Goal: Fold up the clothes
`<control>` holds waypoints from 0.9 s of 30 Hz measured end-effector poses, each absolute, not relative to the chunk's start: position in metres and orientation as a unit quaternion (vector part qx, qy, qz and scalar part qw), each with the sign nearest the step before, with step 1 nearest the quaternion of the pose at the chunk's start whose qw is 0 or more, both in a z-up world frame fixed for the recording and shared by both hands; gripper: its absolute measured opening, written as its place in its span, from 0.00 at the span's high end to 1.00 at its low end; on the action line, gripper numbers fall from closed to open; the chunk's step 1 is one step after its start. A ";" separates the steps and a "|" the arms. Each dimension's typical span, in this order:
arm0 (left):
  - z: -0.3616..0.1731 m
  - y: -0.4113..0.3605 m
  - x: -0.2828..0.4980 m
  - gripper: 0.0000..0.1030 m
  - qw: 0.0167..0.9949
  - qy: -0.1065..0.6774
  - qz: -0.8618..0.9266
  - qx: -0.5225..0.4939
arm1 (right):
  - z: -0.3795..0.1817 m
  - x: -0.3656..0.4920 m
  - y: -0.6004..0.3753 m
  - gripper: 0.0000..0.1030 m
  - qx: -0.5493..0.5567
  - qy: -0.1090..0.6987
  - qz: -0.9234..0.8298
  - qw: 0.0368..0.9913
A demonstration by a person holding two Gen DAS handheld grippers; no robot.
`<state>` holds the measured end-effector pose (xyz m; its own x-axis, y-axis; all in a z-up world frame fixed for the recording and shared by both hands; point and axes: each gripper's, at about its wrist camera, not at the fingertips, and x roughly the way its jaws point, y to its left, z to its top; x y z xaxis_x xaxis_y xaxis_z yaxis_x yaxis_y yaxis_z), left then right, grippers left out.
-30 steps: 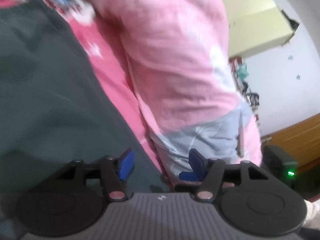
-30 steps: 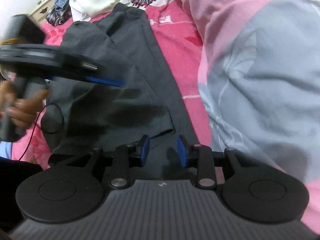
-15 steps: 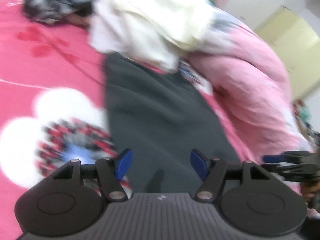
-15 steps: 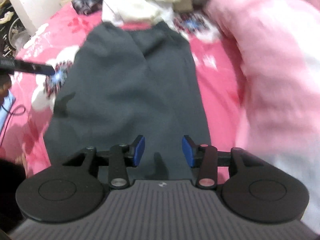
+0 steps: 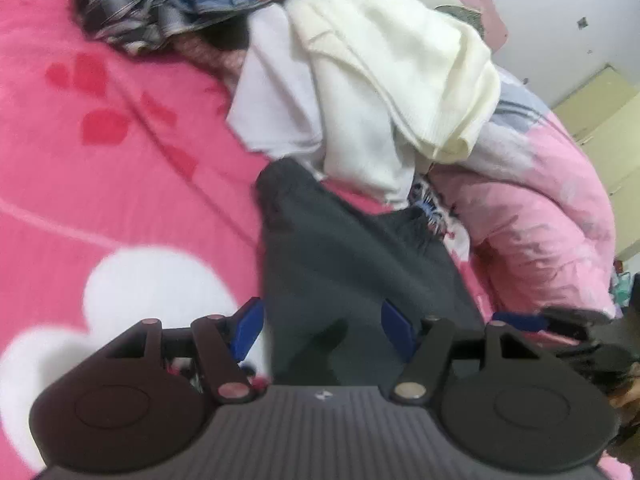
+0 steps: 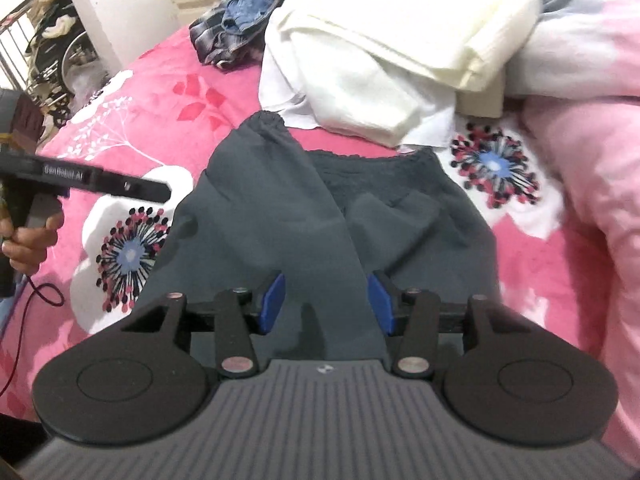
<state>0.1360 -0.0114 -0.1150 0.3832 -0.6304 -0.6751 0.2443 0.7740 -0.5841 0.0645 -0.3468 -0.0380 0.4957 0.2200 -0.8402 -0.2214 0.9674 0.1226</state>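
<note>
Grey trousers flat on bed — soft, limp, light. Grip at gathered waistband. Left tool, right tool — both spread, empty.

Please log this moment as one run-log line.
dark grey elasticated-waist trousers: flat on pink floral bedspread | left gripper: open, empty | right gripper: open, empty

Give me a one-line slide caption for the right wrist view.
Open right hand-held gripper over dark grey shorts spread on a pink floral bedspread, left hand-held gripper alongside, unfolded clothes piled behind.
</note>
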 end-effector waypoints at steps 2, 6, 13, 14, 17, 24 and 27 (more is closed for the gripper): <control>-0.118 -0.012 0.147 0.36 0.810 0.482 -0.269 -0.200 | -0.048 0.068 -0.349 0.51 -0.002 0.495 0.128 0.859; -0.129 -0.014 0.161 0.36 0.810 0.480 -0.261 -0.211 | -0.081 0.066 -0.362 0.50 0.003 0.546 0.114 0.830; -0.138 -0.025 0.157 0.36 0.810 0.480 -0.259 -0.216 | -0.078 0.042 -0.363 1.00 0.026 0.557 0.123 0.821; -0.136 -0.027 0.156 0.36 0.812 0.475 -0.262 -0.214 | -0.072 0.036 -0.363 1.00 0.026 0.554 0.121 0.824; -0.127 -0.033 0.151 0.36 0.819 0.463 -0.270 -0.206 | -0.043 0.008 -0.373 1.00 0.024 0.535 0.094 0.840; -0.123 -0.054 0.138 0.36 0.826 0.463 -0.274 -0.171 | -0.046 -0.033 -0.420 0.99 0.048 0.547 -0.007 0.836; -0.128 -0.063 0.133 0.36 0.826 0.473 -0.270 -0.148 | -0.071 -0.039 -0.426 0.96 0.026 0.583 -0.022 0.812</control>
